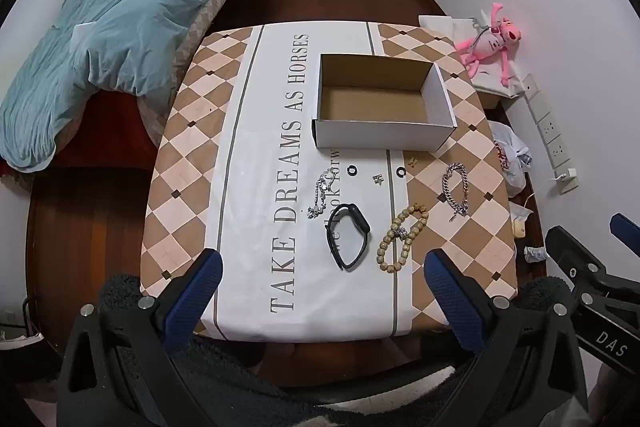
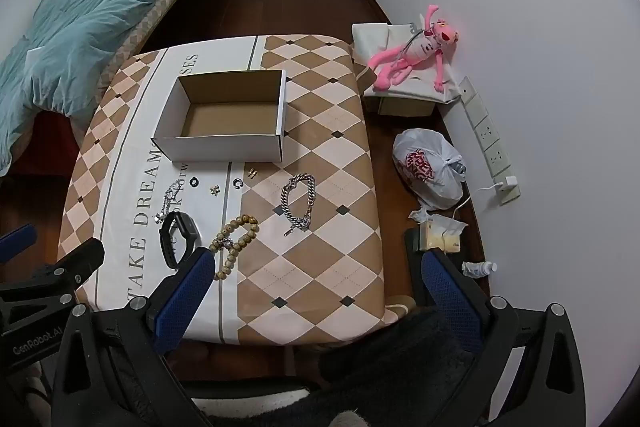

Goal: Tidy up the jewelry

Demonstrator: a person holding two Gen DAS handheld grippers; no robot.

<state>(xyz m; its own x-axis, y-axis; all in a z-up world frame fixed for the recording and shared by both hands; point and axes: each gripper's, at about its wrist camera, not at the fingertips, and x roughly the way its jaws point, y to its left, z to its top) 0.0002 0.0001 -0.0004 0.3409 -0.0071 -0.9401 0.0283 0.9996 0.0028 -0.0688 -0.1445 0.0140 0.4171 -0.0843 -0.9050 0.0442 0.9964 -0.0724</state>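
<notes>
An empty white cardboard box (image 1: 384, 135) (image 2: 224, 149) stands open on the table. In front of it lie a black smart band (image 1: 349, 239) (image 2: 178, 237), a wooden bead bracelet (image 1: 402, 242) (image 2: 234, 239), a silver chain bracelet (image 1: 455, 189) (image 2: 299, 201), a silver necklace (image 1: 322, 193) (image 2: 168, 201), two small black rings (image 1: 352, 171) (image 1: 401, 171) and small earrings (image 1: 377, 179). My left gripper (image 1: 320, 269) is open and empty above the table's near edge. My right gripper (image 2: 316, 271) is open and empty above the near right corner.
The table wears a checked cloth (image 1: 192, 163) (image 2: 320, 259). A bed with a blue duvet (image 1: 120, 27) stands to the left. To the right, on the floor, are a pink plush toy (image 2: 416, 51), a white plastic bag (image 2: 428, 167) and a wall power strip (image 2: 488, 139).
</notes>
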